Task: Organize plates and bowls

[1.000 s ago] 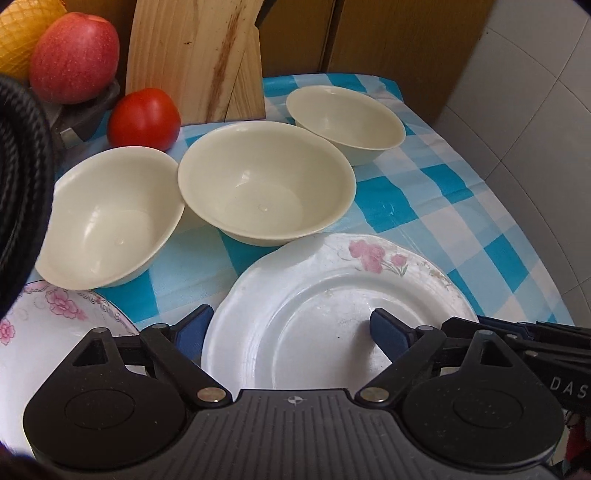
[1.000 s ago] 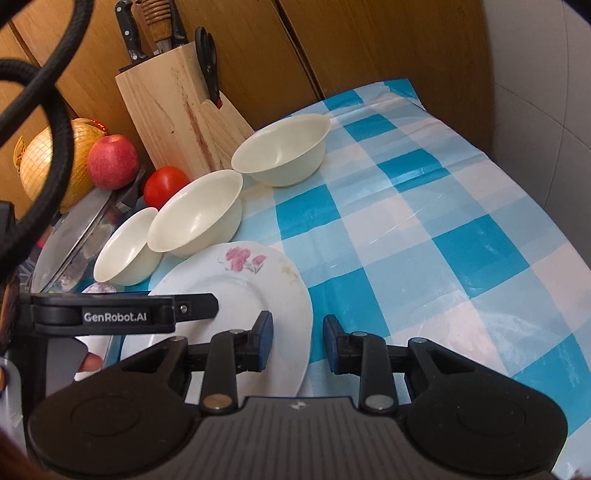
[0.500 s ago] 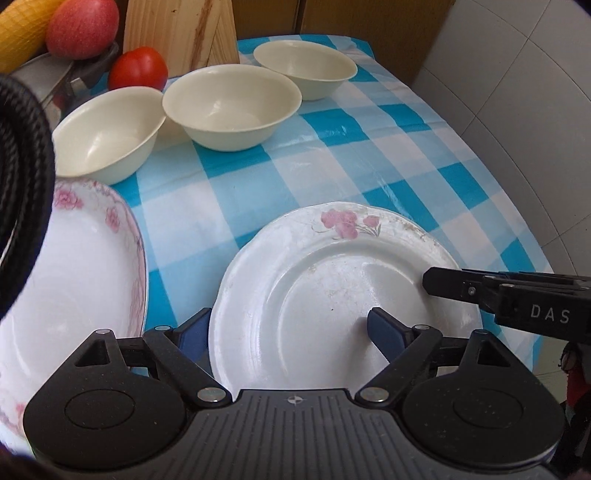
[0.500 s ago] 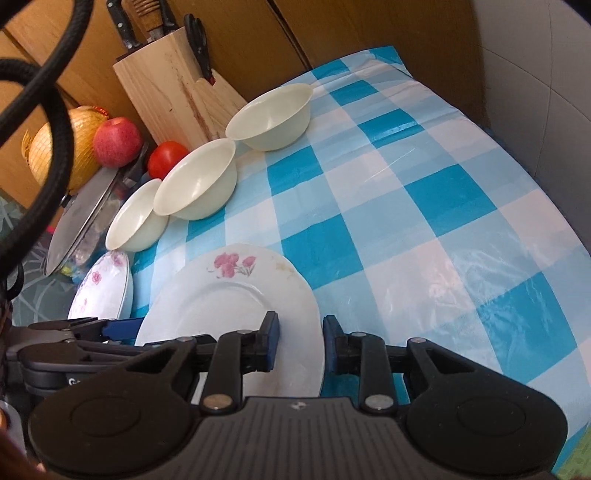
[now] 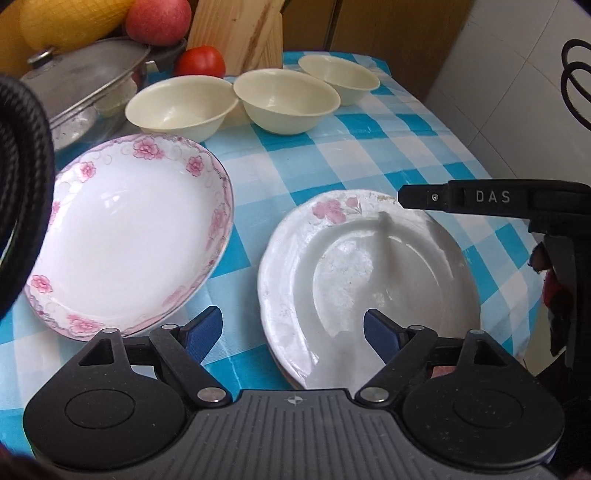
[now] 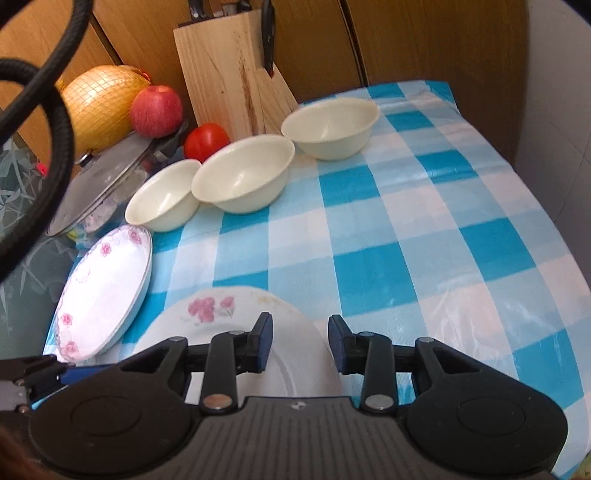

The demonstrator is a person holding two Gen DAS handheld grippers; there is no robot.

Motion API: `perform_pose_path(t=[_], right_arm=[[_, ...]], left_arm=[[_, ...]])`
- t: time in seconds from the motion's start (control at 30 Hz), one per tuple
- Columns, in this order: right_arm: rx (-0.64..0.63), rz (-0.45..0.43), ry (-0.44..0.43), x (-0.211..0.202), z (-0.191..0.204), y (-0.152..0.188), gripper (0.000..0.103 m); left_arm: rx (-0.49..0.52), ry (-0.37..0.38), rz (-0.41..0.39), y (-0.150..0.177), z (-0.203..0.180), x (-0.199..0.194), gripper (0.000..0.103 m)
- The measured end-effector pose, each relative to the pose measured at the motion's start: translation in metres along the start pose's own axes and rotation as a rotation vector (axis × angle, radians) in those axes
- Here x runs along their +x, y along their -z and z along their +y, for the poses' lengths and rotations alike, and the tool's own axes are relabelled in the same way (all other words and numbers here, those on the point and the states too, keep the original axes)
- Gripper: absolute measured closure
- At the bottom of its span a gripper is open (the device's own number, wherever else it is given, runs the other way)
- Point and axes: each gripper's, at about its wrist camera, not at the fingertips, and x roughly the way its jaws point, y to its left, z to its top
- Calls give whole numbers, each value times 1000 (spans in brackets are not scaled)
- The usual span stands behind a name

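The plates [image 5: 369, 266] look like glossy glazed ceramic, the bowls [image 6: 240, 173] smooth and matt cream. The checked cloth [image 6: 424, 236] has a plastic sheen; the knife block [image 6: 229, 74] is bare wood.

You have three cream bowls: one [image 5: 179, 107], a second [image 5: 286, 99] and a third [image 5: 338, 78]. You have two plates: a pink-rimmed one [image 5: 129, 236] and a white one [image 5: 365, 288] with a single flower spray. At the back you see one tomato [image 5: 200, 61], one apple [image 5: 158, 20], one netted yellow fruit [image 6: 98, 103], one glass lid [image 6: 99, 184] and one knife block [image 6: 229, 70]. Two tools show: left [image 5: 293, 330] and right [image 6: 300, 343].
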Motion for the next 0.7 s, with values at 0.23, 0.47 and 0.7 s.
perform_pose_path(t=[0.23,0.47,0.7], right_arm=[[-72,-53,-94,12,55,-24,70],[-132,-24,-121,53,99,-31,70],[-114,23,-149,77,107,-34,70]], left_arm=[[-73,-87,-171,-7,48,-41,2],[-302,-224,-113,-25,128,-28,7],[-403,-241,-74,-28,155,-13,10]])
